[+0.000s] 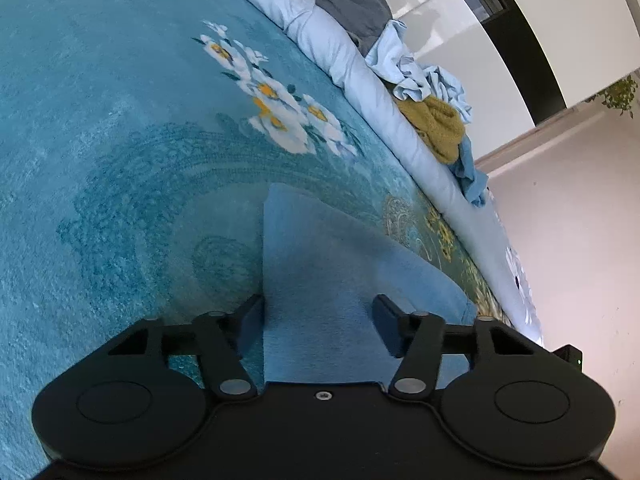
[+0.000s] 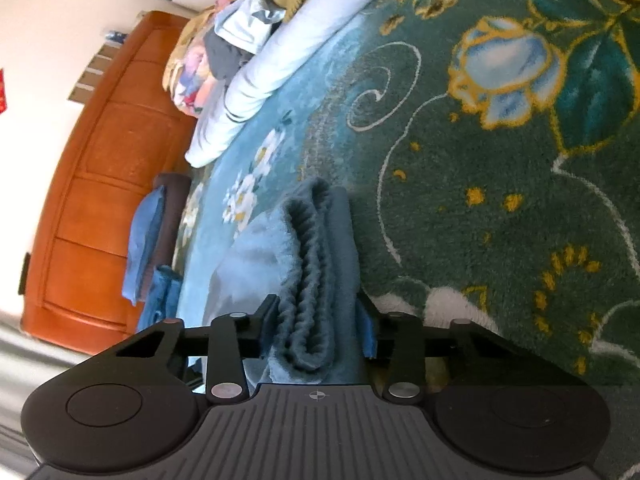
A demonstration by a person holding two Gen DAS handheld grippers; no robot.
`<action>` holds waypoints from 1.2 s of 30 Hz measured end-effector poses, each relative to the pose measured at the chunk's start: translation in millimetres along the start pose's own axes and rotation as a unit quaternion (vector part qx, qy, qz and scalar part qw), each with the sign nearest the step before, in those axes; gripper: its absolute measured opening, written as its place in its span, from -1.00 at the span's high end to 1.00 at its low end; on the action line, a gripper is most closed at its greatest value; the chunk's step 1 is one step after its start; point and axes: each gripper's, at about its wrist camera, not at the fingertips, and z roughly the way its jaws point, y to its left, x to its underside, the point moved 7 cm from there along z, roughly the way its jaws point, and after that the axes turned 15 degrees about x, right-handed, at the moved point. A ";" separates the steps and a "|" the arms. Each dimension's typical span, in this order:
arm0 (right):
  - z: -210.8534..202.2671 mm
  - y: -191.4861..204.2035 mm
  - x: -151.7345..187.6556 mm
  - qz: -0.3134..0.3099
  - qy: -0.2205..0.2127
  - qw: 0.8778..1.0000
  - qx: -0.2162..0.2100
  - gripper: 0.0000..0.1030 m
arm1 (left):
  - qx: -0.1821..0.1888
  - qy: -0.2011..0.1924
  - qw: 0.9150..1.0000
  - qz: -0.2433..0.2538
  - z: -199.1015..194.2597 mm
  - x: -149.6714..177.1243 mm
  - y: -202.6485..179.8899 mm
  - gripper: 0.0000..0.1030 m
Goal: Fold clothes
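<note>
Left wrist view: left gripper (image 1: 318, 322) low over a teal floral blanket (image 1: 120, 160), jaws apart, a folded light-blue towel (image 1: 332, 264) lying between the fingers (image 1: 252, 320). Left finger right at the towel's left edge, right finger resting over the cloth; pads not visibly pressing, so open around the towel rather than clamped. Farther right, along a pale rolled duvet (image 1: 352, 68), a heap of unfolded clothes: a grey garment (image 1: 352, 0), a light-blue shirt (image 1: 416, 76), a mustard knit (image 1: 436, 128).

Right wrist view: right gripper (image 2: 316, 320) closed on the thick folded edge of the same blue towel (image 2: 316, 280), stacked layers squeezed between both fingers. Towel on the blanket, beside a green flowered patch (image 2: 500, 200). Far left, a folded blue stack (image 2: 148, 240) near an orange wooden headboard (image 2: 100, 180).
</note>
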 end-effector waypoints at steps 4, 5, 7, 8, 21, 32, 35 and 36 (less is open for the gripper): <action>-1.4 1.9 1.6 0.001 -0.003 1.000 0.012 0.40 | -0.012 -0.008 1.000 0.003 -1.7 4.6 -0.9 0.34; -2.3 3.5 2.0 0.001 -0.004 1.000 0.016 0.42 | -0.016 -0.010 1.000 0.005 -1.9 6.1 -2.0 0.40; -5.1 8.2 2.6 -0.009 -0.009 1.000 0.026 0.45 | -0.021 -0.019 1.000 0.006 -3.9 8.9 -5.6 0.52; -7.3 11.0 2.6 -0.015 -0.012 0.999 0.030 0.46 | -0.021 -0.024 0.999 0.005 -6.2 9.8 -7.6 0.58; -40.6 50.5 5.8 -0.089 -0.030 0.995 0.043 0.48 | -0.015 -0.061 0.998 0.021 -49.3 37.1 -44.8 0.71; -56.8 116.5 15.5 -0.159 -0.036 0.986 0.036 0.48 | -0.008 -0.110 0.993 0.042 -102.2 40.2 -67.1 0.72; -57.4 138.5 19.1 -0.178 -0.036 0.983 0.033 0.48 | -0.005 -0.129 0.990 0.047 -120.8 38.0 -70.6 0.72; -56.5 146.7 21.0 -0.184 -0.035 0.982 0.031 0.48 | -0.005 -0.137 0.989 0.046 -127.7 37.3 -70.7 0.72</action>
